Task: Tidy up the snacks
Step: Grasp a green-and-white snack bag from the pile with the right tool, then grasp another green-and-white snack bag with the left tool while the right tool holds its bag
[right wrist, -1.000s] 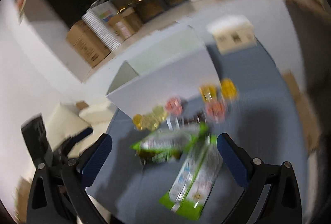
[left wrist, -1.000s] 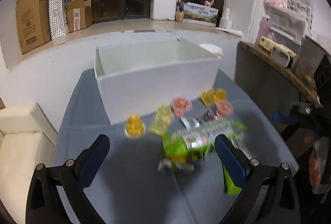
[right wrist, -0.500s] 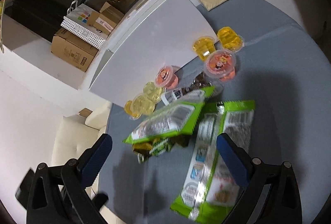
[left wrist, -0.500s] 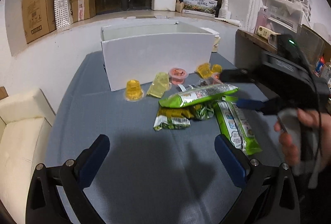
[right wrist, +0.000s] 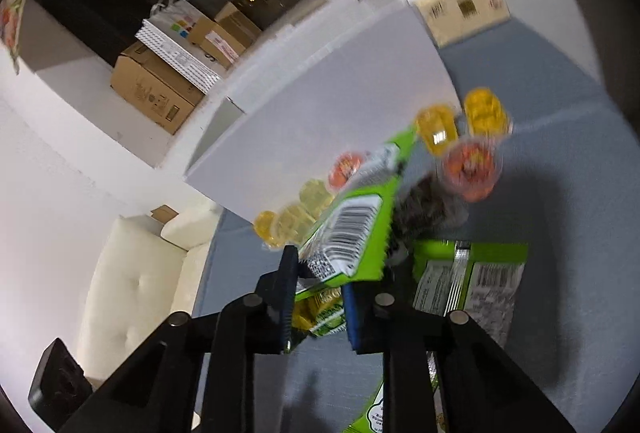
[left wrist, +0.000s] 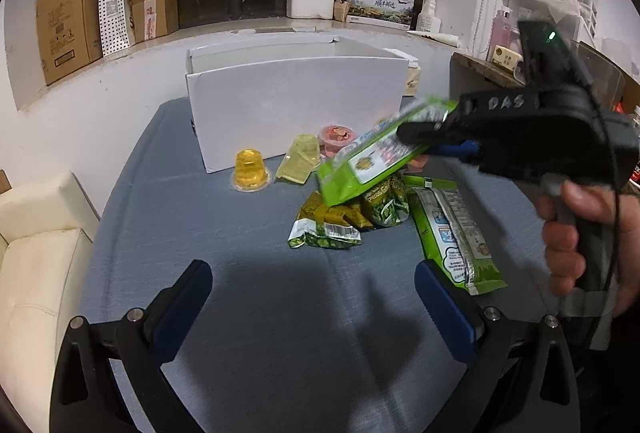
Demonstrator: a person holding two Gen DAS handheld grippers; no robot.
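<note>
- The right tool [right wrist: 318, 289] is closed on one end of a green snack packet [left wrist: 376, 157], gripped between its blue pads; a barcode panel on the packet faces the right wrist camera; the packet is lifted clear of the counter and tilts up toward the white box [left wrist: 296, 105].
- In the left wrist view, the right tool [left wrist: 436, 137] comes in from the right side, carried by a hand [left wrist: 580, 233] on its handle; the lifted packet hangs over the snack pile, in front of the box's right half.
- The left tool [left wrist: 312, 297] is spread wide with nothing between its fingers; it hovers low over bare grey-blue counter [left wrist: 240, 313], nearer the camera than the pile.
- The white box stands open-topped at the far side of the counter; its inside is not visible.
- Still on the counter: a second long green packet [left wrist: 456, 237] lying flat to the right; a cluster of small green and olive sachets [left wrist: 344, 221] under the lifted packet; an orange jelly cup [left wrist: 250, 169] and a pale yellow jelly cup [left wrist: 300, 165] just in front of the box; a red jelly cup [left wrist: 336, 139] close against the box wall.
- The right wrist view, which is blurred, shows 2 more yellow cups [right wrist: 464, 121] and another red cup [right wrist: 470, 169] farther right.
- A cream sofa [left wrist: 36, 253] sits beside the counter on the left.
</note>
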